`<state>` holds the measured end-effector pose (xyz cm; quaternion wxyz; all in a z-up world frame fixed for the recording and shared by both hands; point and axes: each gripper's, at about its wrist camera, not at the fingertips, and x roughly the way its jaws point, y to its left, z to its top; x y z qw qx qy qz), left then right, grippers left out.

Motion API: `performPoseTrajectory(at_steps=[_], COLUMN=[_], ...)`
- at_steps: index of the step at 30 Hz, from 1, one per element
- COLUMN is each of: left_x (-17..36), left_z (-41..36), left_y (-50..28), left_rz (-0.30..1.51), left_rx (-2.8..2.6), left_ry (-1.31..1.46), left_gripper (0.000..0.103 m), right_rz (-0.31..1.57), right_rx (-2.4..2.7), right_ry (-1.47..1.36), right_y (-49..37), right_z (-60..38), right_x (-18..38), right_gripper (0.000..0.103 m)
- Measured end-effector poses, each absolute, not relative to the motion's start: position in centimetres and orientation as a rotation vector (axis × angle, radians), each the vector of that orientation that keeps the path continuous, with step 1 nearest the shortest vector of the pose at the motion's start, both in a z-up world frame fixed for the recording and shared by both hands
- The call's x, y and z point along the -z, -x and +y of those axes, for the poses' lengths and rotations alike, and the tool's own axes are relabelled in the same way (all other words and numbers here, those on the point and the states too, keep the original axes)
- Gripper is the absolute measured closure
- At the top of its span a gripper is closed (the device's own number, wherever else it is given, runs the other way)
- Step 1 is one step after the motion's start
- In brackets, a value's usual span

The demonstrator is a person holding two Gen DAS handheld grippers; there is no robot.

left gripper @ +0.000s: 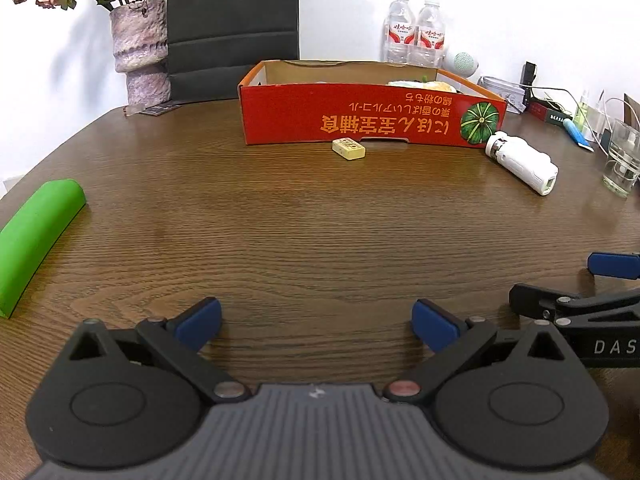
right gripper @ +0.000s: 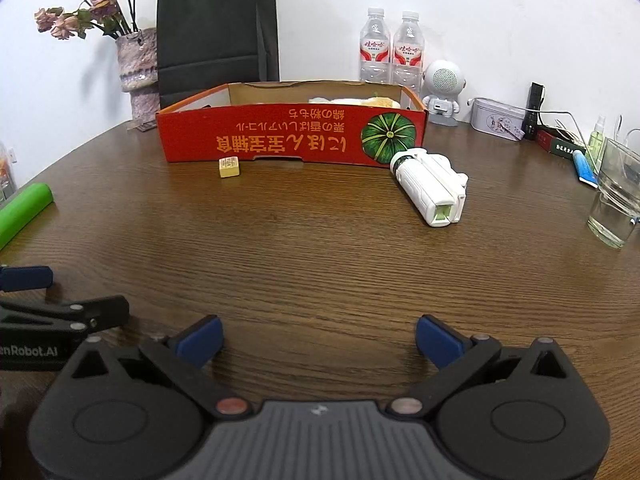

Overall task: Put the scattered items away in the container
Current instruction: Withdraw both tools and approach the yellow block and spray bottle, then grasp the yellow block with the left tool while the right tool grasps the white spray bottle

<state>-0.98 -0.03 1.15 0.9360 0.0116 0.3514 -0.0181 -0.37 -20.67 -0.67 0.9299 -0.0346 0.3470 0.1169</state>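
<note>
Left tool [left gripper: 316, 326]: nearest in its own view, low over the bare wooden counter [left gripper: 304, 232], blue-padded fingers spread wide with nothing between them.
Right tool [right gripper: 319, 340]: just beside the left one, fingers equally wide apart and empty; its blue tip shows at the right edge of the left view.
Green roll [left gripper: 36, 228]: lies on the counter's left edge, well apart from everything else; what it is cannot be told.
White device [right gripper: 432, 186]: a chunky white plastic gadget lying on its side, right of centre, its metal-ringed end almost touching the box's right front corner.
Cream tile [right gripper: 229, 167]: a small block with printed markings, on the counter just in front of the box's front wall, left of the handle cutout.
Red cardboard box [right gripper: 280, 136]: open-topped, printed with a green pumpkin, at the middle far side; some pale wrapped items already lie in its right end.
Far edge: vase of dried roses [right gripper: 138, 72], black paper bag [right gripper: 216, 28], two water bottles [right gripper: 390, 48], astronaut-shaped speaker [right gripper: 442, 92], drinking glass [right gripper: 614, 200].
</note>
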Motion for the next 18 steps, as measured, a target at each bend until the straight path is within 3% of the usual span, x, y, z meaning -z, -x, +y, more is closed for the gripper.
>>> performPoseTrajectory(at_steps=[5,8,13,17,18], left_x=[-3.2,-5.5,-4.7,-3.5,-3.2], left_z=[0.7,-0.5,-3.6,-4.2,-4.0], left_y=[-1.1,-5.4,-15.1,-18.7,-19.1], left_rz=[0.742,0.697,0.749,0.787,0.799], left_rx=[0.152,0.248,0.193,0.137,0.147], left_ry=[0.128,0.102,-0.025,-0.061,-0.058], left_gripper=[0.0,0.0,0.002,0.031,0.033], right_rz=[0.75,0.759,0.616,0.659,0.669], right_rx=[-0.277,-0.36,-0.231,-0.156,-0.155], right_ry=[0.069,0.011,0.106,0.191,0.192], right_y=[-0.1,-2.0,-8.5,-14.0,-14.8], right_z=[-20.9,-22.6,-25.3,-25.5,-25.6], right_x=[0.3,-1.5,-4.1,-2.6,-2.1], right_gripper=[0.0,0.029,0.027,0.028,0.028])
